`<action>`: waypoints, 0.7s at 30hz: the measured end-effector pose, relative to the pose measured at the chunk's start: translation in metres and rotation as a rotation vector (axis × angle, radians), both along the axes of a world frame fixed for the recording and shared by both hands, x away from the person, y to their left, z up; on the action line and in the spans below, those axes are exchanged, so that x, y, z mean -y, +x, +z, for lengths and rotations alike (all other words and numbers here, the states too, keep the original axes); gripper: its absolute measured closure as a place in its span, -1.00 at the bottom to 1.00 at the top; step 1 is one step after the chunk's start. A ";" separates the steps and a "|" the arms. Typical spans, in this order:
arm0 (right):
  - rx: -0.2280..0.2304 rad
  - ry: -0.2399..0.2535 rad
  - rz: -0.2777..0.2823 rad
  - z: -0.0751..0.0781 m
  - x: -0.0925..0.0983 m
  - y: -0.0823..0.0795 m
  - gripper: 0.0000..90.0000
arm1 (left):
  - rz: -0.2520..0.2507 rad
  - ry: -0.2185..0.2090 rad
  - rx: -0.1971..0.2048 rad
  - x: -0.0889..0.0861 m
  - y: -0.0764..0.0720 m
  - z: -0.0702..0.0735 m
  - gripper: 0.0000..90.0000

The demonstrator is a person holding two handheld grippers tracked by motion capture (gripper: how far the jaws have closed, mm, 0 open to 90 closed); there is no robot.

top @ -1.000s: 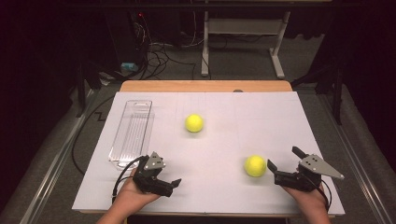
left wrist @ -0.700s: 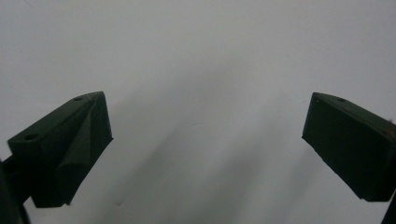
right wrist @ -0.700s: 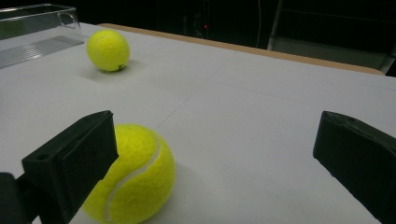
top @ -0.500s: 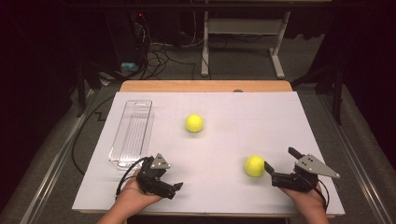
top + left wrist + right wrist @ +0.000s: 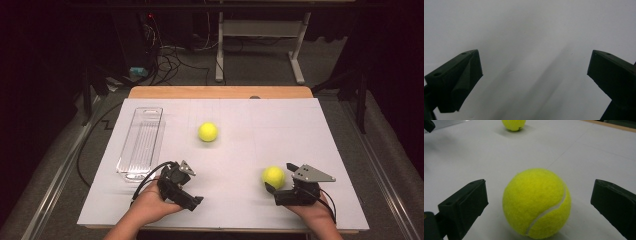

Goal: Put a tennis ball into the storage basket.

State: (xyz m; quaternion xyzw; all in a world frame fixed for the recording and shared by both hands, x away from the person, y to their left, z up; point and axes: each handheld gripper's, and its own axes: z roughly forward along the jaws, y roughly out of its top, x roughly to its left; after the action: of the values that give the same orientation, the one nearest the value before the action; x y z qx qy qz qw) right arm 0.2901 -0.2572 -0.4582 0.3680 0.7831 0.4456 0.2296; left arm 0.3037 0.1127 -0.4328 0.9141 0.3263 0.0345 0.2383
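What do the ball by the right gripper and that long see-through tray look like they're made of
Near tennis ball: fuzzy yellow-green felt, matte, with a pale curved seam; the nap shows along its outline in the right gripper view. Presumably rubber beneath, though that is hidden.

Tray: clear, glossy, rigid-looking, probably plastic; the white table cover shows through its ribbed floor, and its rim catches light. Glass cannot be ruled out.

Left gripper (image 5: 192, 197) jaws have just been opening, nothing between them; right gripper (image 5: 277, 179) gapes wide, near edge.
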 end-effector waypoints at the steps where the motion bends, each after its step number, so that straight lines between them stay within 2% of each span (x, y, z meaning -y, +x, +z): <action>1: -0.009 -0.005 0.000 -0.001 -0.001 0.001 -0.97 | -0.002 0.006 0.000 0.001 0.001 0.001 -0.99; 5: -0.042 -0.026 -0.002 -0.003 -0.003 0.003 -0.93 | -0.012 0.027 -0.007 0.004 0.005 0.007 -0.99; 8: -0.059 -0.035 -0.002 -0.005 -0.004 0.004 -0.88 | -0.011 0.063 -0.008 0.010 0.010 0.011 -0.99; 10: -0.070 -0.034 -0.005 -0.005 -0.003 0.004 -0.80 | -0.030 0.082 -0.023 0.015 0.014 0.015 -0.99; 12: -0.079 -0.030 -0.004 -0.006 -0.002 0.005 -0.70 | -0.046 0.085 -0.034 0.020 0.018 0.019 -0.99; 14: -0.084 -0.029 0.005 -0.006 -0.003 0.005 -0.63 | -0.053 0.083 -0.027 0.024 0.020 0.022 -0.99; 19: -0.087 -0.045 0.006 -0.008 -0.004 0.005 -0.46 | -0.052 0.077 -0.022 0.026 0.022 0.017 -0.99; 21: -0.089 -0.038 0.004 -0.008 -0.004 0.006 -0.44 | -0.055 0.107 -0.031 0.027 0.021 0.012 -0.99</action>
State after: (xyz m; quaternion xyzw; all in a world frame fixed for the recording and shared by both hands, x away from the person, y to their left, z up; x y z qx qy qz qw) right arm 0.2960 -0.2534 -0.4664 0.3816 0.8015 0.4144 0.2006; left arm 0.3244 0.0860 -0.4209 0.9346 0.3023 0.0312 0.1848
